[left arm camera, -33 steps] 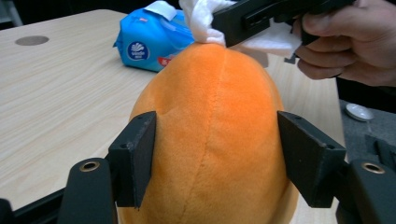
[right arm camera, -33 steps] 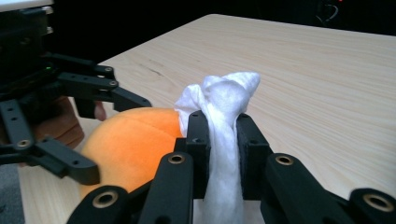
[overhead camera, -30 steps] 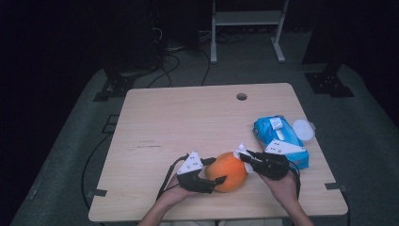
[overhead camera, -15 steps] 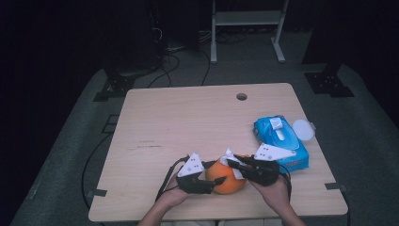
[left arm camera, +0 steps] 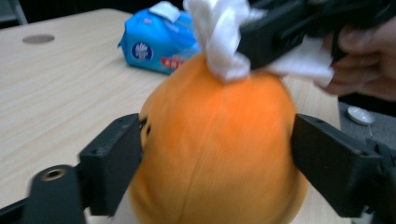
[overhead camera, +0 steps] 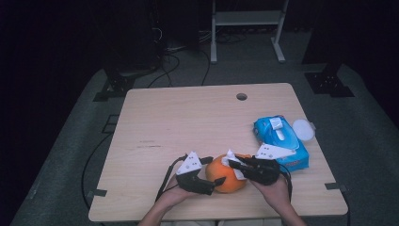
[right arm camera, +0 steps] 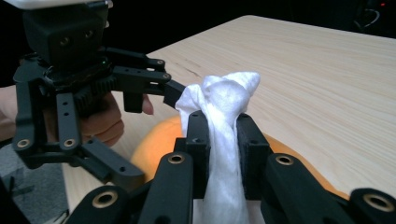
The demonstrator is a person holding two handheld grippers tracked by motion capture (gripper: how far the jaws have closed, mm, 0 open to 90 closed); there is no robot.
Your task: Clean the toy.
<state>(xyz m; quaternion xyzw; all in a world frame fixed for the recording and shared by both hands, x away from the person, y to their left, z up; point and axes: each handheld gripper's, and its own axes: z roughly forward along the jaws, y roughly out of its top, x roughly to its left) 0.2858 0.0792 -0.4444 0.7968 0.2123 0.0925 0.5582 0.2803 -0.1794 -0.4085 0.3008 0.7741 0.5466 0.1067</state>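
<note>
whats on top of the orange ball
A bunched white wipe, pinched in the right claw, rests on top of the orange ball. The wipe and claw cover the ball's surface directly beneath them.

No words or numbers can be read in these pictures. The blue pack of wet wipes (left arm camera: 156, 39) on the tabletop (left arm camera: 56, 93) has a round dark blue logo and a red strip with small print on its side, but both are too blurred to make out the letters.
</note>
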